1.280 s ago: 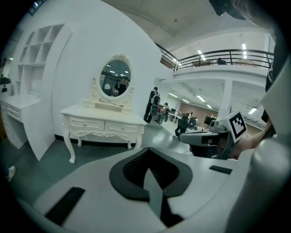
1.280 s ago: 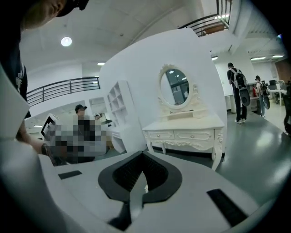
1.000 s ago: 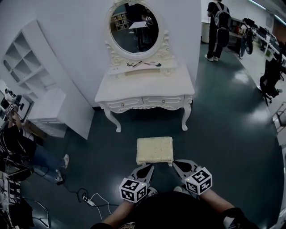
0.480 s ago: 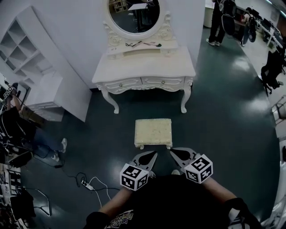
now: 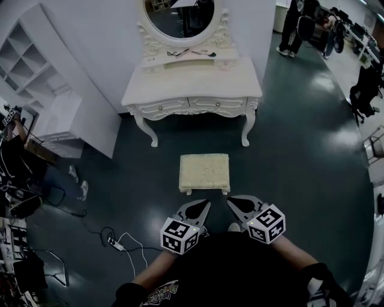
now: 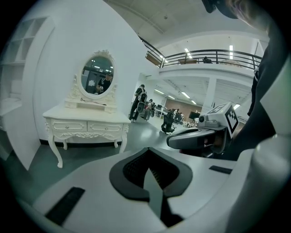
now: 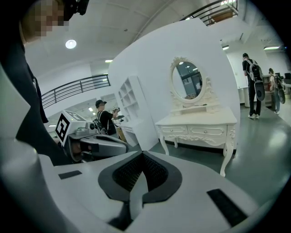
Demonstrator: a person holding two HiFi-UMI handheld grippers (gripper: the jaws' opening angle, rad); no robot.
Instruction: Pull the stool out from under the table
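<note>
One broad dark-green floor (image 5: 300, 156) takes up most of the head view. White bench (image 5: 192, 90) against the far wall: carved curved legs, two drawers in front, oval mirror (image 5: 180, 15) at the back, a few small dark items on the ledge below the glass. White open shelf unit (image 5: 36, 66) to the bench's left. Stool (image 5: 204, 172) out on open floor in front of the bench, clear of its legs and centred on it, a strip of floor between them. Stool is low with a cream rectangular padded top, faintly patterned; short pale feet show at the near corners. Left gripper (image 5: 207, 203) and right gripper (image 5: 229, 199) held side by side just short of the stool's near edge, not touching it; both pairs of jaws pressed together, nothing between them. White power strip (image 5: 114, 243) with cable lies on the floor at lower left, well apart from the stool.
</note>
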